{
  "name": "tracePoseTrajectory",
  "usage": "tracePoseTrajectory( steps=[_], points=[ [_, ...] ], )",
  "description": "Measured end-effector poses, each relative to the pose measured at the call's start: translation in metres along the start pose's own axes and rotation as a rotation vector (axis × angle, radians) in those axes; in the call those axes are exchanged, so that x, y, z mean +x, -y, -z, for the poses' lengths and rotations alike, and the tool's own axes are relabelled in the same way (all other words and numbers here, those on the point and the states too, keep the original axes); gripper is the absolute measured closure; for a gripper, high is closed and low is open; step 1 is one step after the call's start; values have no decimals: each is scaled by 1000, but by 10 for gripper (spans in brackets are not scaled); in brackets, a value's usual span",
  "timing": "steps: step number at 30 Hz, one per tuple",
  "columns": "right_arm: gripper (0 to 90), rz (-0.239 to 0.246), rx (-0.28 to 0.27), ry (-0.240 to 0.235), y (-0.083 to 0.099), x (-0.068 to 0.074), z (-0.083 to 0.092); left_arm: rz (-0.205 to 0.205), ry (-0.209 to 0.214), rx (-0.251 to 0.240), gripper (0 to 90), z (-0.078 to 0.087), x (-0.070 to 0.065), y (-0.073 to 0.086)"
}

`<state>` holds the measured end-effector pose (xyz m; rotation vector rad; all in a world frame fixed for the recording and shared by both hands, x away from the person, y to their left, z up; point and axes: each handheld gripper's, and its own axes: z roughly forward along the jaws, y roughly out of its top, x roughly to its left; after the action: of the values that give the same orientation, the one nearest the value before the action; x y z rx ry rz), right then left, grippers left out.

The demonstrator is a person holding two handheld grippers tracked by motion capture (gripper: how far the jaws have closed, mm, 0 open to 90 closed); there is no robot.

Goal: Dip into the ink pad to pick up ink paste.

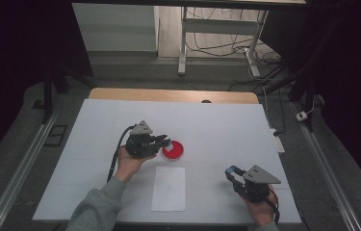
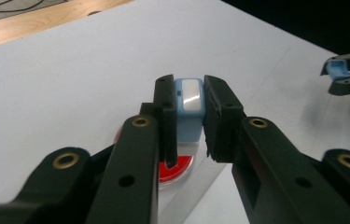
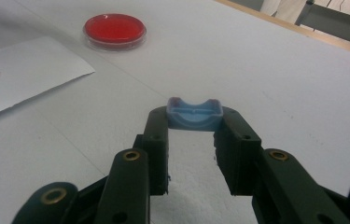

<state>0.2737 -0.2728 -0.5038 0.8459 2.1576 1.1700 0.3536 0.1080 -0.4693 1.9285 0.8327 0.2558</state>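
Note:
My left gripper [image 1: 164, 141] is shut on a light blue block with a white glossy face [image 2: 189, 105], gripped between both jaws. It hangs just above the left edge of a round red dish [image 1: 174, 150] on the white table; the dish [image 2: 179, 169] shows under the jaws. My right gripper [image 1: 231, 172] rests near the table's front right, shut on a small blue curved cap [image 3: 194, 115] at its fingertips. In the left gripper view the right gripper [image 2: 345, 70] sits far off at the right edge. The red dish [image 3: 114, 29] lies well ahead in the right gripper view.
A white sheet of paper [image 1: 169, 188] lies flat near the front edge, between the two hands, just below the dish. The white table cover [image 1: 226, 125] ends at a wooden strip [image 1: 173, 95] at the back. Desk legs and cables stand beyond it.

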Motion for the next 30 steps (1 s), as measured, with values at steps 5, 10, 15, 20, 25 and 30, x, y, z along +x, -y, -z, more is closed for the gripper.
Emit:
tracePoseTrajectory(
  steps=[5,10,15,20,25,30],
  points=[
    [658,-1,0,-2,0,0,-1,10,-5,14,760,-5,6,2],
    [658,0,2,-1,0,0,-1,12,-6,16,760,-9,8,3],
    [658,1,7,2,0,1,-1,10,-8,33,760,-18,12,5],
    [658,-3,8,4,1,0,-2,12,-3,45,760,-24,16,4],
    [658,1,15,1,1,1,-3,15,-4,58,760,-28,18,6],
    [658,3,15,1,2,1,-3,11,-7,75,760,-31,18,8]
  ],
)
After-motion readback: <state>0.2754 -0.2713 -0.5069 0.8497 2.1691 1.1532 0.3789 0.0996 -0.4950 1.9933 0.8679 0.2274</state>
